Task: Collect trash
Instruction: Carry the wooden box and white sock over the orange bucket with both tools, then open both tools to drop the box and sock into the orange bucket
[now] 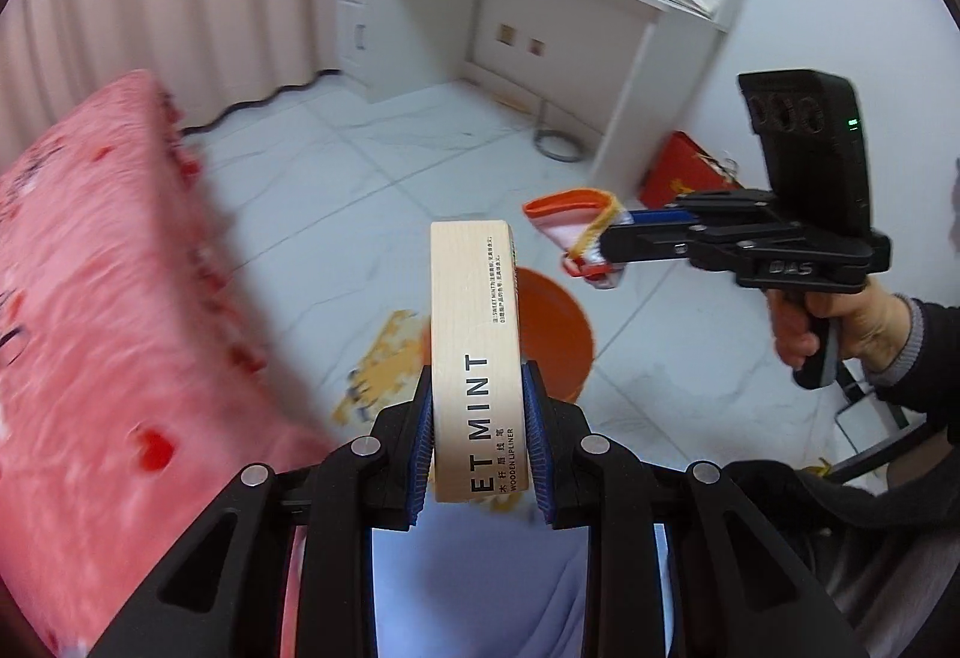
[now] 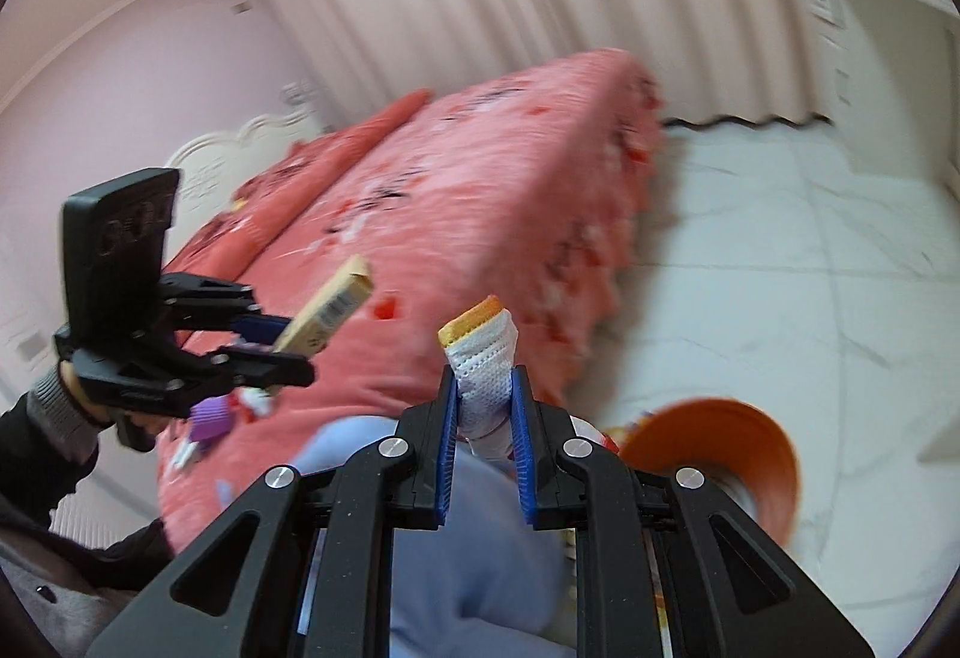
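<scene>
The orange bin (image 1: 555, 340) sits low and centre in the left wrist view, on the white tile floor (image 1: 372, 166) beside the pink bed (image 1: 90, 298), so your target is narrow. Your left hand-held gripper (image 1: 478, 421) pinches the wooden lipliner box (image 1: 474, 334) only at its lower end; a quick tilt may lever it free. Your right hand-held gripper (image 2: 485, 406) is pressed tight on a crumpled wrapper (image 2: 483, 352), which may cling to the pads or flutter past the rim.
</scene>
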The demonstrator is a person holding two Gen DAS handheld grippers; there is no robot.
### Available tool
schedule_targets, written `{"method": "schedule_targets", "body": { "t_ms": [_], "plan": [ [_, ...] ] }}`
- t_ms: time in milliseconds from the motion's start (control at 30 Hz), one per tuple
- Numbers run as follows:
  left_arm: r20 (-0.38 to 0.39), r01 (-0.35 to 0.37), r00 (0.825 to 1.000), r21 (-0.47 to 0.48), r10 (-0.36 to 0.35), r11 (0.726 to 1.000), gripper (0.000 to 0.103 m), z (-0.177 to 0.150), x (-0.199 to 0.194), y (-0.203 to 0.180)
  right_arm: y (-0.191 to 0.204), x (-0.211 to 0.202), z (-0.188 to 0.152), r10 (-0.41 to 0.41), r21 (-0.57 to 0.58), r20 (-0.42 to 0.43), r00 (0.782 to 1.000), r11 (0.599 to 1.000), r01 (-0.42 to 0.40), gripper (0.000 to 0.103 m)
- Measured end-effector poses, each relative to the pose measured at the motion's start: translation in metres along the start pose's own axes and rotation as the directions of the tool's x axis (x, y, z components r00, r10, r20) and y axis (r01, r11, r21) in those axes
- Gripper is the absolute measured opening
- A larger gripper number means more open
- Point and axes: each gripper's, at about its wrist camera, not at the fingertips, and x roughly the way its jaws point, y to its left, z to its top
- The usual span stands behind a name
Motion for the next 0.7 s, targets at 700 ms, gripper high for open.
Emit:
{"method": "schedule_targets", "body": {
  "t_ms": [700],
  "plan": [
    [-0.162,0.098,0.981,-0.049,-0.105,0.994,0.029,0.033,0.130,0.000,-0.118,0.084,-0.037,-0.052,0.223,-0.126,0.991,0.972,0.079,0.032]
  ]
}}
